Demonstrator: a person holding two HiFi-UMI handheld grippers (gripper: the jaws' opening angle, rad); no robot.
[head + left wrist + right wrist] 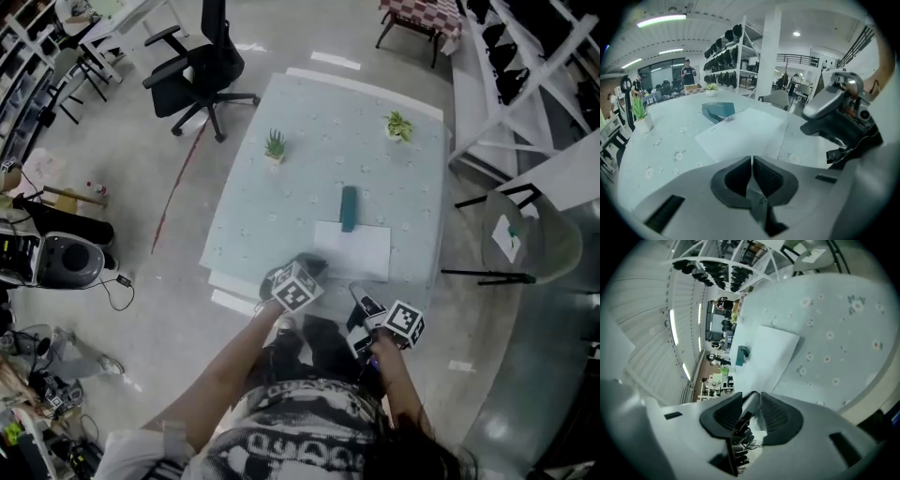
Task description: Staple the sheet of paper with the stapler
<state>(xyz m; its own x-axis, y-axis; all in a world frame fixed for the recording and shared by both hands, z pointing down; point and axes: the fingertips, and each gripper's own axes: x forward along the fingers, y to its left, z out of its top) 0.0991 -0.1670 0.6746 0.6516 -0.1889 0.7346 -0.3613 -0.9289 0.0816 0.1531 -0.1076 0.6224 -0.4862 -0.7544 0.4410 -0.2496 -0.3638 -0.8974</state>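
The left gripper (752, 164) had its jaws clenched almost pad to pad, with nothing between them. The right gripper (757, 401) had its jaws released to a narrow gap, also empty. Both hovered at the near edge of the table (309, 159), the left just over the edge and the right a little further back, off it.

Directly ahead of both sets of jaws lay the sheet of paper (352, 251), flat on the table. Beyond the sheet, at its far edge, lay the teal stapler (349, 208), touching or overlapping that edge. Its long axis ran away from the person, roughly in line with the way the jaws pointed, so one short end faced them. Which end was the mouth could not be made out, nor whether the paper sat inside it.

The left gripper seemed the nearer of the two. Reaching the stapler would probably mean travelling forward across the sheet.
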